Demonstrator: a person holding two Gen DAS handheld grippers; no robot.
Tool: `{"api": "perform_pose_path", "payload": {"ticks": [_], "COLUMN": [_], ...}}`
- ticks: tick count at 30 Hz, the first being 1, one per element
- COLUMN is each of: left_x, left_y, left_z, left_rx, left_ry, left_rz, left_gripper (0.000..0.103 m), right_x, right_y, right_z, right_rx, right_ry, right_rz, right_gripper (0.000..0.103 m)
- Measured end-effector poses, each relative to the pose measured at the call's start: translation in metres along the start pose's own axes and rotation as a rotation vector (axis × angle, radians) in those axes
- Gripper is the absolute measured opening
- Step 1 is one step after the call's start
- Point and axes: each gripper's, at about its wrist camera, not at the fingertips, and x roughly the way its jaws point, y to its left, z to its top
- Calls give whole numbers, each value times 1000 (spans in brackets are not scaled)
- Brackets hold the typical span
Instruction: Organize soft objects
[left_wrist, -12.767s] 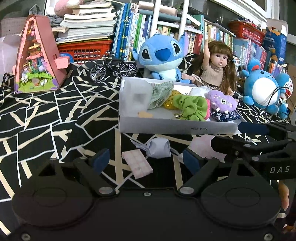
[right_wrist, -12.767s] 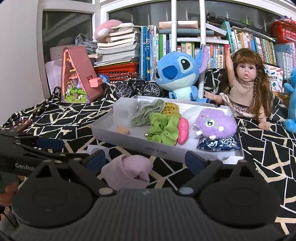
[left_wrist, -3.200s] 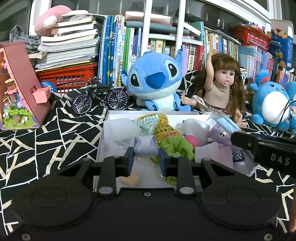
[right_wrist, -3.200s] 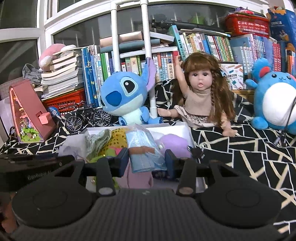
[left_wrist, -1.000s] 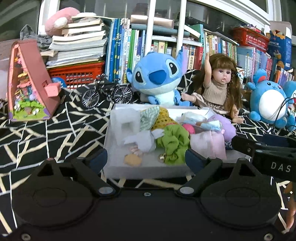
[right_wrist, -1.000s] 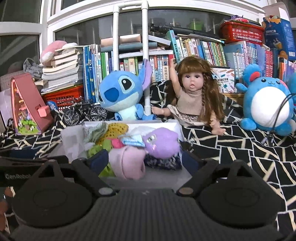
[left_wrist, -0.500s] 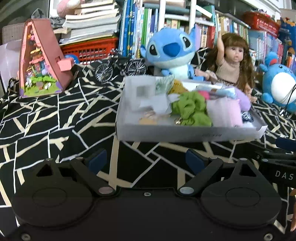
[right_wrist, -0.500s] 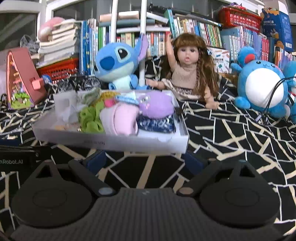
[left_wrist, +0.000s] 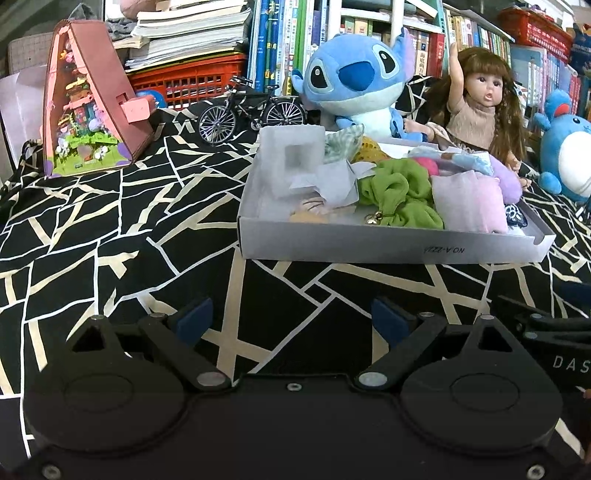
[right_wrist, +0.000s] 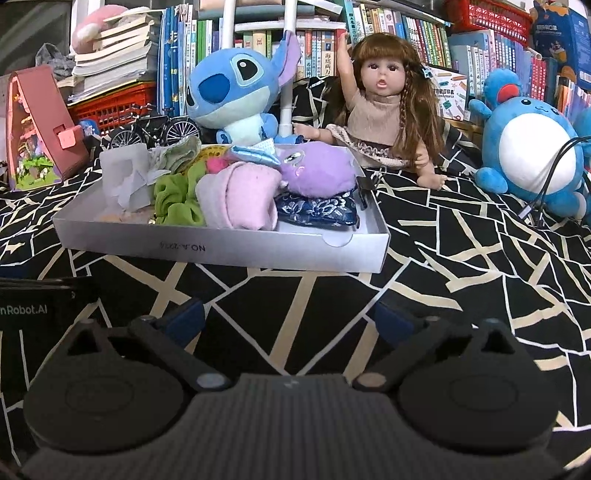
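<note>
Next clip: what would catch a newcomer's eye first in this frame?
Probably the white tray in the middle of the black-and-cream patterned cloth, heaped with soft things: a green scrunchie, a pink cloth bundle and a purple plush. Right behind it sit a big blue Stitch plush and a long-haired doll with one arm raised, in front of packed bookshelves.

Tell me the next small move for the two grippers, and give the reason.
Probably none beyond holding back: both the left gripper and right gripper are open and empty, short of the white box. The pink cloth and green scrunchie lie in the box, and no loose soft item shows on the cloth in front.
</note>
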Motion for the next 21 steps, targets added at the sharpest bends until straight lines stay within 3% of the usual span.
{"api": "perform_pose_path", "payload": {"ticks": [21], "left_x": [4], "left_y": [-3], "left_z": [-3], "left_rx": [20], "left_ry": [2], "left_rz": [10], "left_gripper": [102], "right_x": [7], "right_y": [-2], "right_z": [0], "right_rx": [13], "right_ry": [41], "right_rz": [9], "right_gripper": [103]}}
